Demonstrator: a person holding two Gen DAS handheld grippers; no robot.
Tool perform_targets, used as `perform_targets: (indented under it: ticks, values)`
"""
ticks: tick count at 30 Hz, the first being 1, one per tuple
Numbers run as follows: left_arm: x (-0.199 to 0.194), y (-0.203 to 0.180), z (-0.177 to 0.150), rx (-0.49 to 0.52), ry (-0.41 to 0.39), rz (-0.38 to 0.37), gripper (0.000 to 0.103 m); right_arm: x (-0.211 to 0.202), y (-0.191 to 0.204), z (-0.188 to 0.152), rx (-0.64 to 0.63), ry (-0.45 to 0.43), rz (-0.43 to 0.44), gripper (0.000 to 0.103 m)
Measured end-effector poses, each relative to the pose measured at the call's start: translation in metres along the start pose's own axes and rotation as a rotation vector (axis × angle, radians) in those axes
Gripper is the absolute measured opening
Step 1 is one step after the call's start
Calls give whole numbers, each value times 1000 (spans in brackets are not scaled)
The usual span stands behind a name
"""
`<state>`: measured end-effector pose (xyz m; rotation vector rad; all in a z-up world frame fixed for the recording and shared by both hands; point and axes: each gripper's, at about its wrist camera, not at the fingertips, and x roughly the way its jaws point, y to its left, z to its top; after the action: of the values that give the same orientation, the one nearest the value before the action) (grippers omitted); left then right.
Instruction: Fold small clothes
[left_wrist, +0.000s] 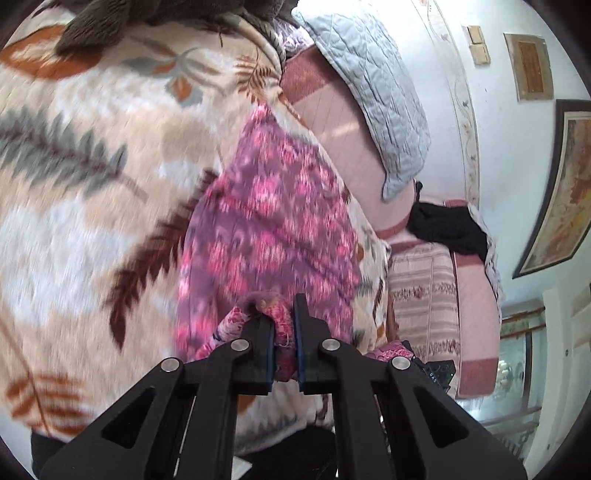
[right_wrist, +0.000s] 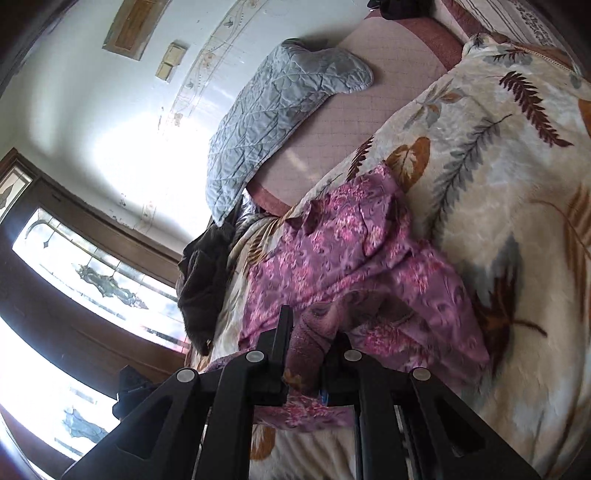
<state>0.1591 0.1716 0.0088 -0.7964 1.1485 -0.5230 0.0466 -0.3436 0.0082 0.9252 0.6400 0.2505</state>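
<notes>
Left tool (left_wrist: 284, 328) and right tool (right_wrist: 308, 347) are each clamped on an edge of the pink floral garment (left_wrist: 269, 221), which trails ahead of both tools onto the leaf-print blanket (left_wrist: 92, 184) on the bed, probably to carry that edge over into a fold. Beyond lie a grey pillow (right_wrist: 280, 110) and dark clothing (right_wrist: 203, 280); neither obstructs.
</notes>
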Motion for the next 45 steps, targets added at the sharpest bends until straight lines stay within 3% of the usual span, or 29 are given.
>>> perform_targets:
  ticks: [12, 25, 29, 32, 34, 36, 38, 40, 43, 45]
  values:
    - [69, -1, 113, -75, -54, 22, 6, 103, -27, 84, 79, -36, -57, 11]
    - [151, -7, 211, -71, -49, 166, 6, 198, -63, 147, 154, -28, -183, 11]
    - [171, 2, 228, -104, -22, 221, 6, 215, -71, 158, 211, -7, -206, 16]
    - [170, 8, 236, -168, -32, 209, 8, 214, -77, 164, 273, -24, -197, 19]
    - [160, 13, 242, -209, -45, 149, 25, 201, -79, 167, 311, -84, -162, 34]
    - [145, 13, 244, -198, -79, 137, 38, 184, -80, 168, 326, -151, -125, 44]
    - [133, 10, 243, -146, -84, 156, 41, 167, -80, 168, 291, -199, -121, 46]
    - [126, 11, 240, -94, -68, 174, 42, 156, -82, 167, 231, -199, -202, 49]
    - [128, 15, 231, -42, -25, 187, 47, 160, -90, 162, 158, -130, -340, 49]
    - [139, 18, 223, -35, 19, 182, 47, 170, -93, 159, 133, -91, -374, 49]
